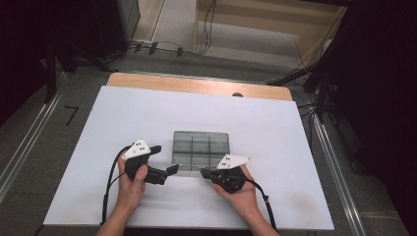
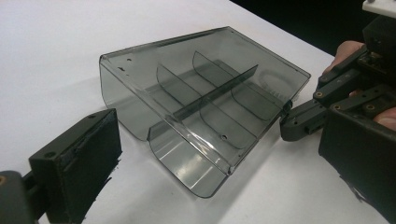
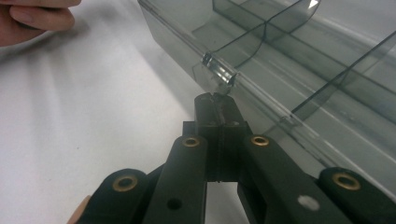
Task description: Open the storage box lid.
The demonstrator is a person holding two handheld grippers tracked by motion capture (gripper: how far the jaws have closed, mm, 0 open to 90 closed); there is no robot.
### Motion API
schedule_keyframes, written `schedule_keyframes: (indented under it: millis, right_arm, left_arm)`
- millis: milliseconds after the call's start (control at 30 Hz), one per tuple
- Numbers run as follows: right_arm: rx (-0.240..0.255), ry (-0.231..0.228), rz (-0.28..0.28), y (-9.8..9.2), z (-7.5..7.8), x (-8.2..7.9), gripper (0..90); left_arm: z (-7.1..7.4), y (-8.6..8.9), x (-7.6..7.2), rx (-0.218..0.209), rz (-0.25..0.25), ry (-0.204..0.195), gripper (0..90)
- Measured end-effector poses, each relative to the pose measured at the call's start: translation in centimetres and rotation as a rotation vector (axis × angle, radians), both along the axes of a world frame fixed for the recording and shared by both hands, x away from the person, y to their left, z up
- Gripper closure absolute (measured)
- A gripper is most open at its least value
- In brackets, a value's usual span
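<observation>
A smoky clear plastic box (image 1: 200, 150) with inner dividers lies on the white table, lid shut. In the left gripper view the box (image 2: 205, 102) sits just ahead, its front corner nearest. My left gripper (image 1: 164, 159) stands open at the box's left front corner, and one of its fingers (image 2: 77, 161) rests low at the left, off the box. My right gripper (image 1: 202, 172) is shut, its joined tips (image 3: 217, 100) right up against the small clear latch (image 3: 218, 74) on the box's front edge (image 3: 280, 107). From the left the right gripper (image 2: 287, 123) meets the box's right front corner.
The white tabletop (image 1: 147, 113) spreads wide around the box, with a wooden strip (image 1: 196, 84) along its far edge. Cables (image 1: 162, 48) and dark stands lie on the floor beyond. The person's left hand (image 3: 37, 18) shows at the upper left of the right gripper view.
</observation>
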State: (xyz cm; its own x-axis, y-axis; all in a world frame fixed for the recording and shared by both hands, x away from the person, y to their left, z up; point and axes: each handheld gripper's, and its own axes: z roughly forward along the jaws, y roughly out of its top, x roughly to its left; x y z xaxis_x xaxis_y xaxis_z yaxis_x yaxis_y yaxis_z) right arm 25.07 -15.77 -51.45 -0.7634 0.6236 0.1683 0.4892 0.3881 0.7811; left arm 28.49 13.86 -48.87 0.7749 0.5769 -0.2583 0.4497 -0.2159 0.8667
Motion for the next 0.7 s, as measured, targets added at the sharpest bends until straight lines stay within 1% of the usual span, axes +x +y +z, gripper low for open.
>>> schedule_keyframes:
  millis: [100, 200, 300, 333, 400, 433, 533, 600, 700]
  right_arm:
    - [-0.004, -0.008, 0.0, 0.0, 0.0, 0.0, 88.1]
    - [-0.003, -0.01, -0.001, 0.1, 0.0, 0.0, 88.1]
    - [-0.002, -0.01, 0.0, 0.2, 0.1, 0.0, 88.2]
    - [-0.004, -0.019, 0.003, 0.2, 0.1, 0.0, 88.1]
    - [0.004, -0.019, 0.003, 0.1, 0.2, -0.1, 88.1]
    - [0.009, -0.022, 0.003, 0.1, 0.2, -0.1, 88.1]
    - [-0.003, -0.026, 0.01, 0.2, 0.4, -0.1, 88.2]
    - [0.008, -0.026, 0.011, 0.2, 0.5, -0.1, 88.2]
    - [0.008, -0.036, 0.01, 0.3, 0.9, -0.2, 88.2]
  left_arm:
    - [0.1, 0.1, 0.0, 0.002, -0.003, -0.001, 0.0]
    - [0.2, 0.4, 0.1, -0.007, -0.006, -0.002, 0.0]
    - [0.4, 0.7, 0.0, -0.023, -0.028, -0.013, 1.9]
    - [0.5, 0.9, 0.0, -0.025, -0.032, -0.018, 1.9]
    - [0.6, 1.1, 0.1, -0.028, -0.035, -0.02, 2.9]
    - [0.6, 1.1, 0.1, -0.032, -0.033, -0.019, 3.9]
    - [0.7, 1.3, 0.1, -0.029, -0.025, -0.018, 3.9]
    - [0.8, 1.6, 0.2, -0.028, -0.016, -0.015, 4.0]
    - [0.8, 2.0, 0.4, -0.026, 0.004, -0.004, 6.1]
